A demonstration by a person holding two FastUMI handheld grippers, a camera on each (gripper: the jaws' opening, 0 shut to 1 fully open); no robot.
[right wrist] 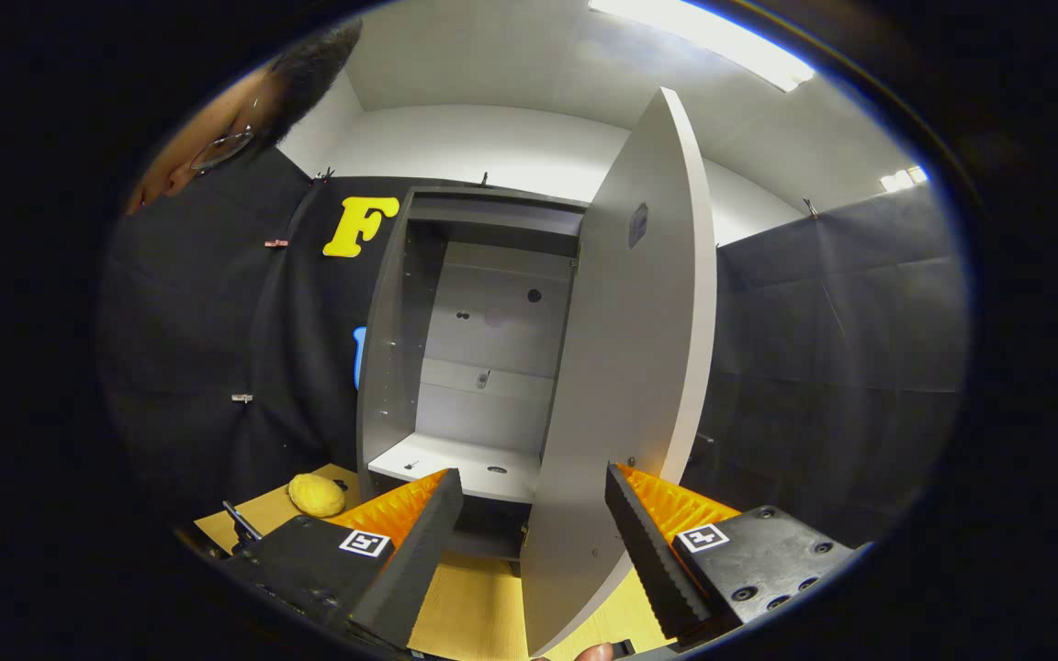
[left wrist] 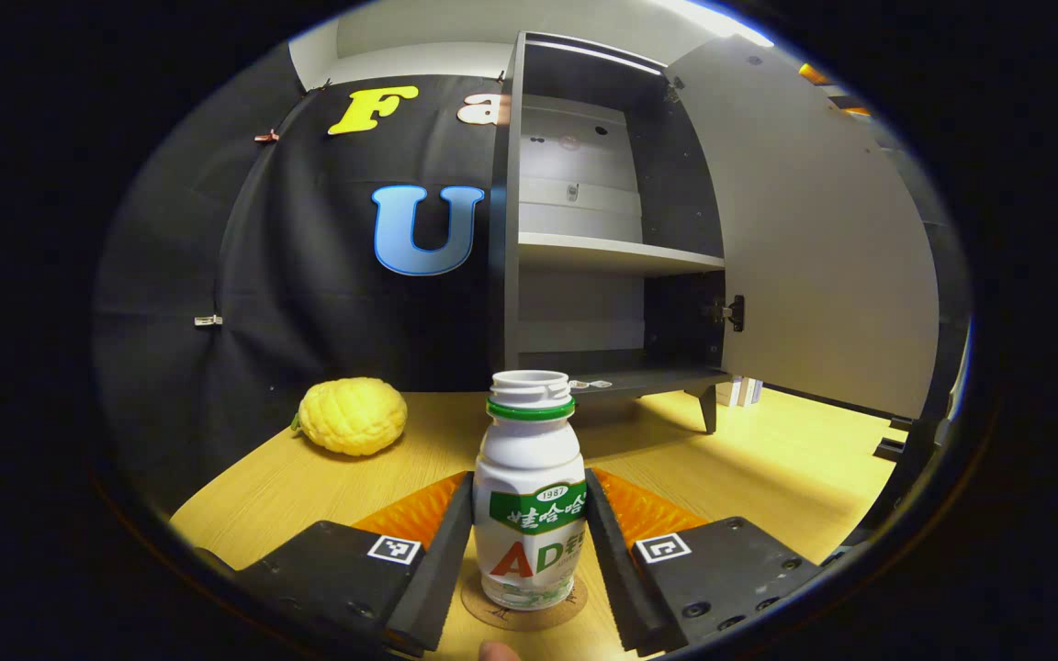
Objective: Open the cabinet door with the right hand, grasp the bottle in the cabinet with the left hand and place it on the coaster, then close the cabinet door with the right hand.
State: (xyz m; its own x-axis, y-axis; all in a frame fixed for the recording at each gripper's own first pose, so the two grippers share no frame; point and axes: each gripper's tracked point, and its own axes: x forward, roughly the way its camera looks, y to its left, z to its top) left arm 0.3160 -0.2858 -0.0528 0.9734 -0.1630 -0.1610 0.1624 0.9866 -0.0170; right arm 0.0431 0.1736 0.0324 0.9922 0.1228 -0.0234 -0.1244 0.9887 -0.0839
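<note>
The left gripper (left wrist: 529,551) pinches the bottle (left wrist: 529,496) on the coaster (left wrist: 523,613), a yellow fruit (left wrist: 352,416) far-left, while the spread right gripper (right wrist: 534,537) straddles the open cabinet door (right wrist: 625,386), whose edge hides part of the cabinet (right wrist: 483,349).

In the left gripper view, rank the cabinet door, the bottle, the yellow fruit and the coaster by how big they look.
1. cabinet door
2. bottle, enlarged by nearness to the camera
3. yellow fruit
4. coaster, mostly covered by the bottle, so unsure

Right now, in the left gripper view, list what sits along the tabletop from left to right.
Yellow bumpy fruit → bottle standing on the coaster between the left gripper's fingers → open cabinet → its swung-out door.
</note>
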